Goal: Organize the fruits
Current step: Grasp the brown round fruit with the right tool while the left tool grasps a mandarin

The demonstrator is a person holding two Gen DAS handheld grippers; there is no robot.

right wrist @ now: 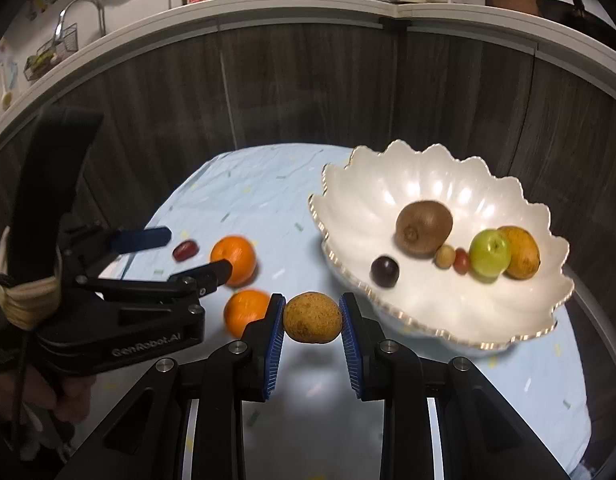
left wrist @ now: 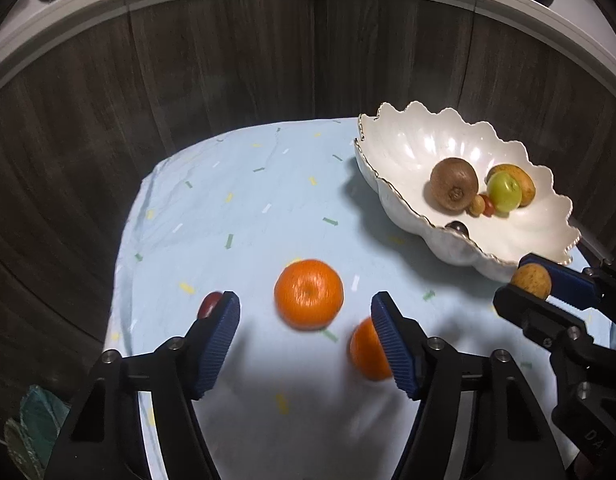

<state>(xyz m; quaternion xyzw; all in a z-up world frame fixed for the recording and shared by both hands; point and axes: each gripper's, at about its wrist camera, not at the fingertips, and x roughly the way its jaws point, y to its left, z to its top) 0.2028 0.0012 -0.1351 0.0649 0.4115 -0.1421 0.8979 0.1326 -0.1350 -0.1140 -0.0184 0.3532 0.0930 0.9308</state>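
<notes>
My right gripper (right wrist: 313, 316) is shut on a small round brown fruit (right wrist: 313, 317) and holds it above the cloth, just left of the white scalloped bowl (right wrist: 428, 184); it also shows in the left wrist view (left wrist: 542, 282). The bowl (left wrist: 404, 148) holds a kiwi (right wrist: 424, 226), a green apple (right wrist: 490, 254), a yellow-orange fruit (right wrist: 522, 258), a dark plum (right wrist: 385, 271) and two small fruits. My left gripper (left wrist: 306, 308) is open above two oranges (left wrist: 309, 294) (left wrist: 368, 350). A red grape (left wrist: 210, 304) lies by its left finger.
A light blue patterned cloth (left wrist: 236, 200) covers the small table. Dark wood panels (left wrist: 228, 72) rise behind it under a white counter edge (right wrist: 308, 12) with kitchenware. The table's edge drops off at the left.
</notes>
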